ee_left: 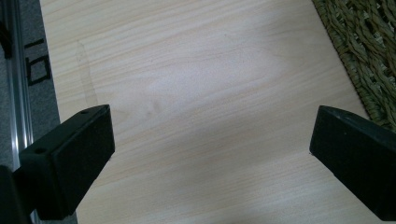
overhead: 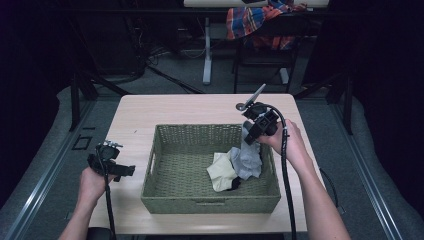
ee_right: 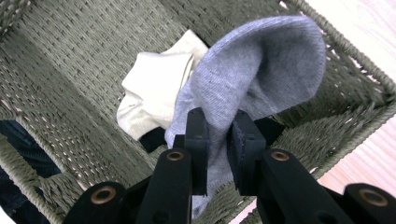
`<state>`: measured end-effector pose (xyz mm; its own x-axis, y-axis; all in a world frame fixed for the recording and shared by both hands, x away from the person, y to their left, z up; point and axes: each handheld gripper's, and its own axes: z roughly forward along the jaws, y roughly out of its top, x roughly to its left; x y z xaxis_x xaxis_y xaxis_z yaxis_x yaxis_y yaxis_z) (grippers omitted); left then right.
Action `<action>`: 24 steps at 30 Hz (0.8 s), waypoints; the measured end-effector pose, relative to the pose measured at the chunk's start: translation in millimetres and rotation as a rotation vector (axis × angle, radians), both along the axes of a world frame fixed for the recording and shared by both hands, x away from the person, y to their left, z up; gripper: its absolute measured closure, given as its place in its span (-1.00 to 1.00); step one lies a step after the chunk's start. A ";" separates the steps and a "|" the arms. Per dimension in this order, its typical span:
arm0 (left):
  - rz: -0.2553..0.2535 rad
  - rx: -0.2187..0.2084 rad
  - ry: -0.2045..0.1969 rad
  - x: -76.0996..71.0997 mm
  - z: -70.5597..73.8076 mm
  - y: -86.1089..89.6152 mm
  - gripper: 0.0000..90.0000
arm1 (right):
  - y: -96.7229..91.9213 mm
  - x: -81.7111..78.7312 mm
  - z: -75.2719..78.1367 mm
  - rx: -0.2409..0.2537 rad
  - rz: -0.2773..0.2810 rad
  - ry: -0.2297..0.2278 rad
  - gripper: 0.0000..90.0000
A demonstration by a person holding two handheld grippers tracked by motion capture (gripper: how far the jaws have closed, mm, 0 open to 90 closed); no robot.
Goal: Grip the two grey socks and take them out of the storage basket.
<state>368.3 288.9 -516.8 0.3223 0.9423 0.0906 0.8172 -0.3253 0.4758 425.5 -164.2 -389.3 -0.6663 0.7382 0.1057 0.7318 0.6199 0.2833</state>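
Observation:
A green woven basket (overhead: 160,190) stands on the light wooden table (overhead: 175,107). Inside it lie a cream cloth (overhead: 221,170) and a grey sock (overhead: 247,159). My right gripper (overhead: 248,136) hangs over the basket's far right corner, shut on the grey sock (ee_right: 243,84), which is pinched between its pads and droops into the basket (ee_right: 70,70) beside the cream cloth (ee_right: 154,88). A dark item peeks out under the cloths. My left gripper (overhead: 131,171) rests at the table's left edge, its jaws wide apart over bare wood (ee_left: 205,84), nothing between them.
The basket's wall (ee_left: 369,56) lies just right of my left gripper. Behind the table stand a chair with a plaid cloth (overhead: 260,22) and another table's white leg (overhead: 207,50). Metal rails run along the floor on both sides.

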 end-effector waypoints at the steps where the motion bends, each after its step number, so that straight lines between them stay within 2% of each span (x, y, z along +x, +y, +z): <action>1: 0.000 0.000 -0.001 -0.1 -0.1 -0.1 -1.00 | -0.3 -0.2 1.4 -0.002 0.000 -0.002 0.76; 6: -0.005 0.000 -0.002 -0.4 0.2 -0.6 -1.00 | -0.4 -1.4 6.4 0.027 0.000 -0.022 0.76; 8: -0.002 0.001 -0.004 -0.4 -0.3 -0.5 -1.00 | -1.5 -1.3 7.4 0.022 0.007 -0.028 0.76; 14: -0.006 0.002 0.000 0.4 -0.6 -0.7 -1.00 | -9.0 -2.8 14.3 0.045 -0.014 -0.039 0.77; 15: -0.006 0.002 0.001 0.6 -0.8 -0.9 -1.00 | -12.2 -3.5 16.5 0.060 -0.020 -0.048 0.77; 24: -0.005 0.002 0.001 0.3 -0.7 -1.5 -1.00 | -26.5 -7.9 28.5 0.083 -0.052 -0.075 0.77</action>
<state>368.6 287.4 -517.6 0.3271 0.9404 0.0926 0.8159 -0.3306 0.4743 417.6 -190.7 -360.8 -0.6358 0.7626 0.1192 0.7371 0.5542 0.3867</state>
